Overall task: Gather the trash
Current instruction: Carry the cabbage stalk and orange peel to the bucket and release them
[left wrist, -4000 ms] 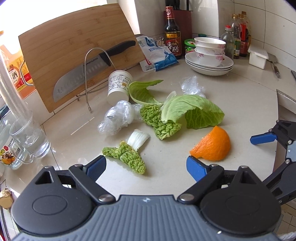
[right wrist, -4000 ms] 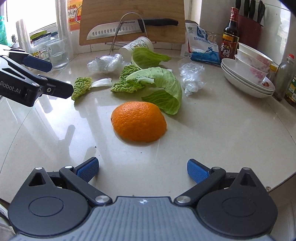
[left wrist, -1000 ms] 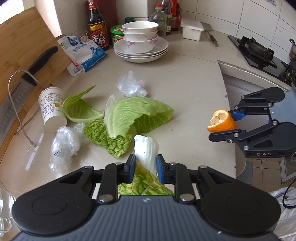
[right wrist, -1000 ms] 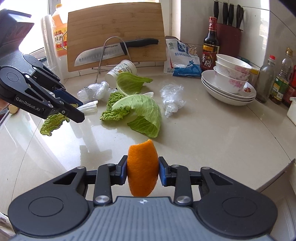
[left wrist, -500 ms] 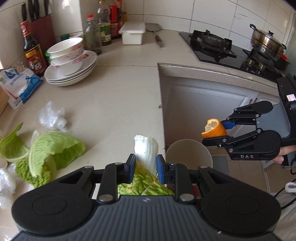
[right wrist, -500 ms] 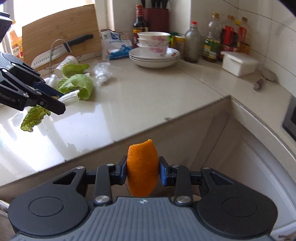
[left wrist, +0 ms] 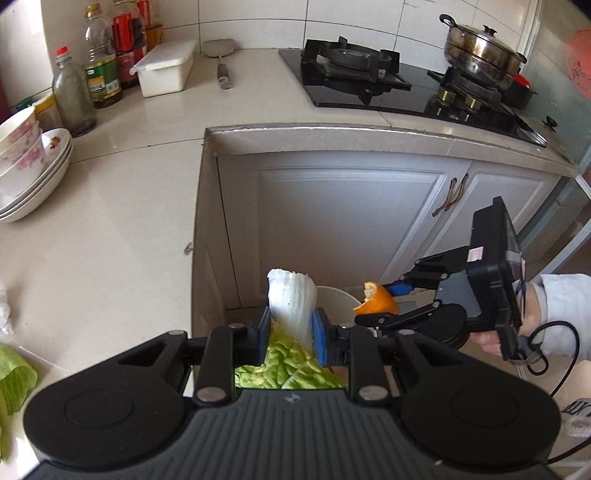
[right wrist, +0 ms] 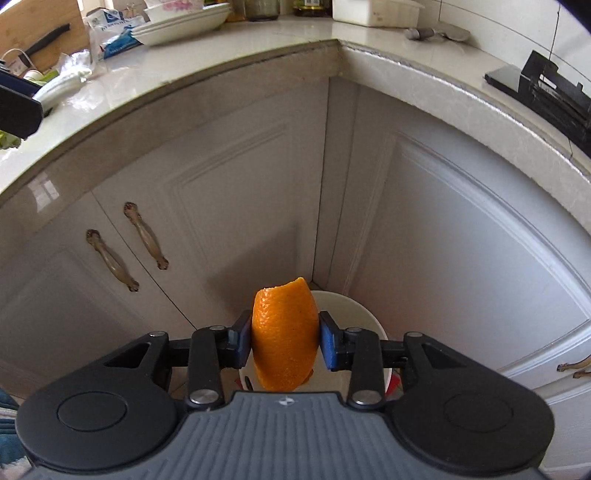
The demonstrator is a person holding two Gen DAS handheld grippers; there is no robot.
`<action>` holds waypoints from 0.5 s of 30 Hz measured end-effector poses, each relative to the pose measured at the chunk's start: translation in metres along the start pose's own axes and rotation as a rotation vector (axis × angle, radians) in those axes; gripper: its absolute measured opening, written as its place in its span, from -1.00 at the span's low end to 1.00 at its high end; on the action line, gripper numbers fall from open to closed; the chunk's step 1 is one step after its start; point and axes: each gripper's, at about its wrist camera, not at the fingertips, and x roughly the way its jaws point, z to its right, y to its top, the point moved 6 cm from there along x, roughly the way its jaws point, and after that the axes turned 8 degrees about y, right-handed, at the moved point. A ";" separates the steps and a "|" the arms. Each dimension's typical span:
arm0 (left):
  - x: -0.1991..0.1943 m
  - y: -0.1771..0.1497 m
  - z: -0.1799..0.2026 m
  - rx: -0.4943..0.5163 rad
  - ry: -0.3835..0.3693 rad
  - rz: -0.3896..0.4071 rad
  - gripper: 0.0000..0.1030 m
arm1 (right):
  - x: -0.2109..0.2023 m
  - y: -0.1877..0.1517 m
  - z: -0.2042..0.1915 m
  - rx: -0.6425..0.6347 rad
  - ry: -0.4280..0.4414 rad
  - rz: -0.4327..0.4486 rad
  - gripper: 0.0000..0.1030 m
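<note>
**Dropping the first two scraps into the bin**

Hanging over the white bin [right wrist: 354, 314] on the floor in the corner of the cupboards, both tongs carry kitchen waste. The right tongs [right wrist: 284, 341] have the orange peel [right wrist: 284, 339] between their blue pads, directly above the bin's mouth; the jaws are opening, and a thin gap shows on the right side of the peel, so the peel looks to be at the point of release. The left tongs [left wrist: 290, 326] are clamped on a cabbage leaf [left wrist: 291, 306], white stalk pointing up and crinkled green part drooping toward the camera. In the left view the bin's rim [left wrist: 338, 295] shows just past that leaf.

Judging progress: nothing can be seen lying in the bin, much of whose inside is hidden, so the task seems to be at its first delivery. The peel should fall in first, then the leaf.

A good deal is left. On the worktop [left wrist: 110, 221] more green leaf [left wrist: 14, 373] lies at the left edge, and the right view shows further scraps [right wrist: 62, 79] far back beside the plates [right wrist: 177, 22].
</note>
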 end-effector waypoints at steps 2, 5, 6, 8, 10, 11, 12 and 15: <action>0.008 0.003 0.006 0.008 -0.003 -0.007 -0.56 | 0.008 -0.002 0.007 0.007 -0.015 0.005 0.40; 0.021 0.008 0.017 0.015 -0.007 -0.015 -0.56 | 0.009 -0.003 0.011 0.008 -0.024 0.024 0.92; 0.025 0.010 0.020 0.020 -0.005 -0.014 -0.56 | 0.007 -0.003 0.012 0.013 -0.012 0.030 0.95; 0.033 0.013 0.027 0.035 -0.004 -0.014 -0.56 | 0.003 -0.003 0.014 0.023 -0.005 0.038 1.00; 0.041 0.015 0.032 0.040 -0.008 -0.017 -0.56 | -0.001 -0.004 0.016 0.032 -0.002 0.041 1.00; 0.046 0.016 0.035 0.043 -0.011 -0.019 -0.56 | -0.004 -0.005 0.017 0.037 -0.003 0.044 1.00; 0.050 0.018 0.038 0.045 -0.011 -0.022 -0.56 | -0.007 -0.005 0.017 0.039 -0.008 0.051 1.00; 0.065 0.021 0.046 0.047 -0.012 -0.028 -0.56 | -0.018 -0.009 0.019 0.047 -0.028 0.060 1.00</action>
